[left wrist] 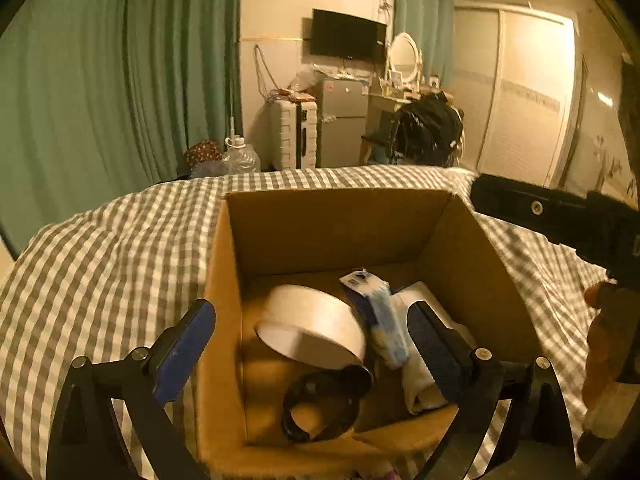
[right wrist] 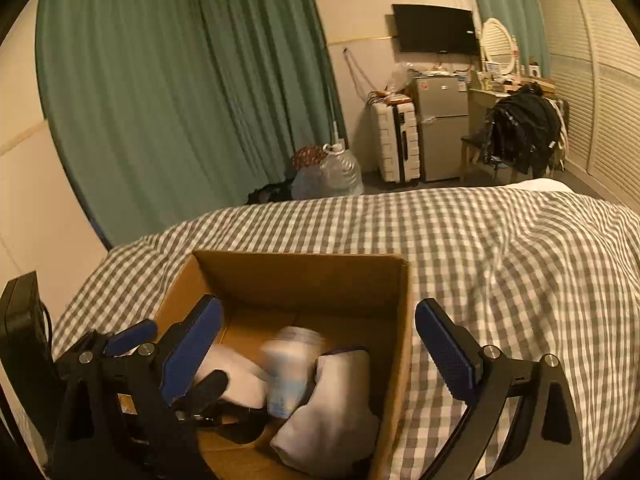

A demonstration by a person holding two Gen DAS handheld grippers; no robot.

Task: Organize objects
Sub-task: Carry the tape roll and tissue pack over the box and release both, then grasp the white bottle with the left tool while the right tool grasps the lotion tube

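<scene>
An open cardboard box (left wrist: 340, 216) sits on a grey checked bedspread (left wrist: 100, 256). Inside lie a white tape roll (left wrist: 316, 326), a black ring (left wrist: 320, 404), a blue-and-white packet (left wrist: 384, 320) and a rolled white cloth (left wrist: 420, 380). My left gripper (left wrist: 312, 344) is open and empty, its jaws straddling the box's left wall. My right gripper (right wrist: 320, 344) is open and empty above the box (right wrist: 304, 276), straddling its right wall. The packet (right wrist: 292, 364) is blurred there, beside the white cloth (right wrist: 336, 412). The left gripper shows at lower left in the right wrist view (right wrist: 132, 336).
The bedspread (right wrist: 500, 248) spreads wide to the right of the box. Beyond the bed stand a green curtain (left wrist: 100, 80), a white suitcase (left wrist: 292, 132), a small fridge (left wrist: 344, 120), a water jug (left wrist: 240, 156) and a chair with a black bag (left wrist: 428, 128).
</scene>
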